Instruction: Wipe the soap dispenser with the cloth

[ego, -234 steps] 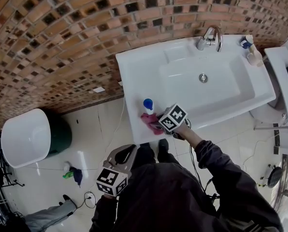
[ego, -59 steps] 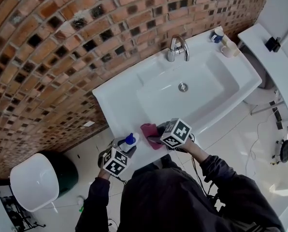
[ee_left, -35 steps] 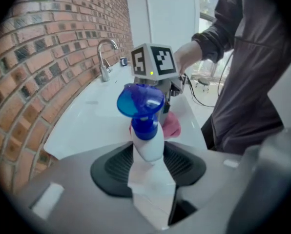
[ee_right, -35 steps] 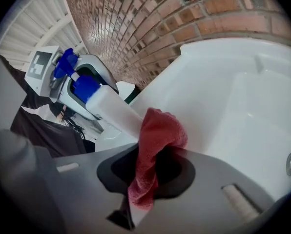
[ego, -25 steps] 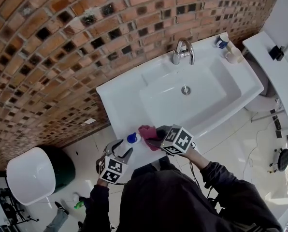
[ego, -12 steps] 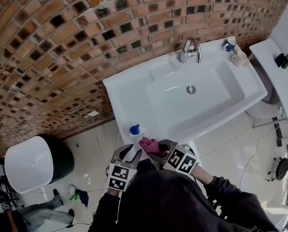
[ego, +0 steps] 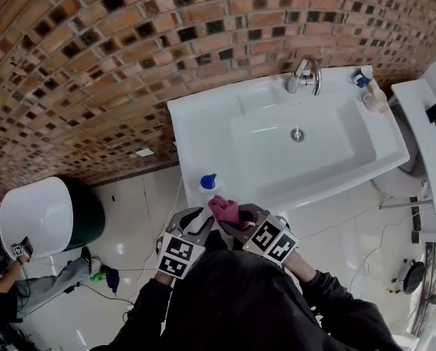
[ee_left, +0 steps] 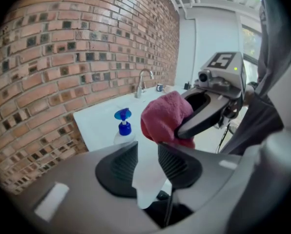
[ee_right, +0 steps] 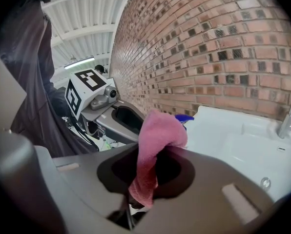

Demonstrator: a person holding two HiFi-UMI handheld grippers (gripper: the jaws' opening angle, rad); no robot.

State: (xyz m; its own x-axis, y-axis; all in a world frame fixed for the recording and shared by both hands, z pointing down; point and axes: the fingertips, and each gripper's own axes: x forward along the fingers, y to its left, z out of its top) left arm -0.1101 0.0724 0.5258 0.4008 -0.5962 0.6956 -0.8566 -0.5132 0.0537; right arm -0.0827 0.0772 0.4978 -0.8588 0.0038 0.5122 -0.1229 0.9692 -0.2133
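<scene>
The soap dispenser (ego: 208, 182), clear with a blue pump, stands free on the front left corner of the white sink (ego: 203, 134). My left gripper (ego: 197, 221) hangs just in front of that corner, apart from the dispenser (ee_left: 122, 128). Its jaws are closing, with a gap and nothing between them (ee_left: 146, 152). My right gripper (ego: 236, 214) is beside it, shut on the pink cloth (ego: 224, 210). The cloth (ee_right: 157, 130) bulges from the jaws and hangs between them. In the right gripper view only the blue pump (ee_right: 184, 117) shows behind the cloth.
A faucet (ego: 303, 77) and drain (ego: 297, 134) sit further back in the sink, with small bottles (ego: 368, 86) at its back right corner. A white bin (ego: 35, 214) stands on the floor at left. A person (ego: 28, 284) is at lower left. The brick wall (ego: 130, 50) rises behind.
My left gripper has let go of the dispenser and drawn back from the sink, its jaws narrower. The right gripper has pulled back too, with the cloth. The dispenser stays on the corner.
</scene>
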